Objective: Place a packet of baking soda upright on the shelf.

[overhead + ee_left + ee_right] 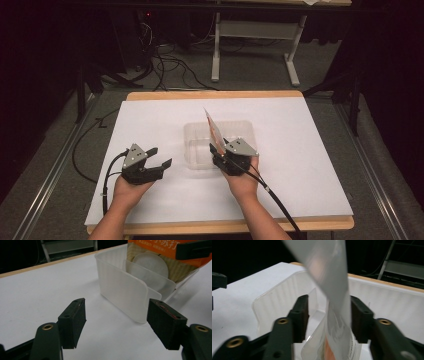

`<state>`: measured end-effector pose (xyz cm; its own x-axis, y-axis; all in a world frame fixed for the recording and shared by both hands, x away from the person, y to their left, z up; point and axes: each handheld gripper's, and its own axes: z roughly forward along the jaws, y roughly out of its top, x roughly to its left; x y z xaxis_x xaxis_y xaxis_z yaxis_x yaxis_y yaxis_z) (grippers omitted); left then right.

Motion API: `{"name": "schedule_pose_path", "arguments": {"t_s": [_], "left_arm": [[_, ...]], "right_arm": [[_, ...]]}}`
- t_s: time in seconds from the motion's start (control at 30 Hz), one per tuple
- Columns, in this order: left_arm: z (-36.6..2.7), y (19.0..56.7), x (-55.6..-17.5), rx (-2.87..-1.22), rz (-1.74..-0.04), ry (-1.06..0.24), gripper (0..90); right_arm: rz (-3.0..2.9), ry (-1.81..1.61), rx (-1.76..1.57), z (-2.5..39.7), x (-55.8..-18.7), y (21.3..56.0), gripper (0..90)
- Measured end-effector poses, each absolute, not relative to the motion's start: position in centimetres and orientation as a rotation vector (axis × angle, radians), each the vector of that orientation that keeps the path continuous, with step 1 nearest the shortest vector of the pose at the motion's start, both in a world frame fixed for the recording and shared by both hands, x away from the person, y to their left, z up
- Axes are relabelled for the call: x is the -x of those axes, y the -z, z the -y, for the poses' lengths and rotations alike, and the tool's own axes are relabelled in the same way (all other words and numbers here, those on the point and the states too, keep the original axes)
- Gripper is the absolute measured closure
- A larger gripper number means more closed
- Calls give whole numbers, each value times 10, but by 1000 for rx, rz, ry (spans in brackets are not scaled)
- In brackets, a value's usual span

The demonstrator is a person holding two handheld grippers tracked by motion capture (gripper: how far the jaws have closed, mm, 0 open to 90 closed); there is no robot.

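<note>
A clear plastic tray (pixel 240 132) sits mid-table on the white sheet. An orange and silver snack packet (pixel 212 125) stands tilted in the tray's left part. My right gripper (pixel 220 150) is at the tray's near edge. In the right gripper view its jaws straddle the packet (pixel 332 272). The packet lies against the right-hand jaw, with a gap at the other, so this gripper (pixel 329 315) is open. My left gripper (pixel 160 159) is open and empty on the sheet, left of the tray. It (pixel 117 315) faces the tray's wall (pixel 120 287) and the packet (pixel 160 255).
The white sheet (pixel 300 165) covers a wooden table whose edge (pixel 215 95) shows at the back. Beyond it stand another table's white legs (pixel 216 60) and floor cables (pixel 170 65). Metal rails run along both sides. A cable trails from each gripper.
</note>
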<state>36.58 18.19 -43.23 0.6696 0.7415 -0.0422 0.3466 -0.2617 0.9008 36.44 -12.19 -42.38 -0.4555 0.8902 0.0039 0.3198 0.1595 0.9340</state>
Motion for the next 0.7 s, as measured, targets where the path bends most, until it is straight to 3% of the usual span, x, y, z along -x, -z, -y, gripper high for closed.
{"name": "schedule_pose_path", "arguments": {"t_s": [0.13, 0.23, 0.7], "left_arm": [[-184, 432, -367, -1864, -862, -489, 319], [-187, 432, -369, -1858, -875, -488, 319], [-193, 431, -370, -1839, -904, -487, 299]], "right_arm": [[-1876, -1310, -1152, 129, -361, 420, 361], [-1888, -1316, -1155, 136, -356, 418, 328], [-1924, -1308, -1160, 184, -316, 421, 331]]}}
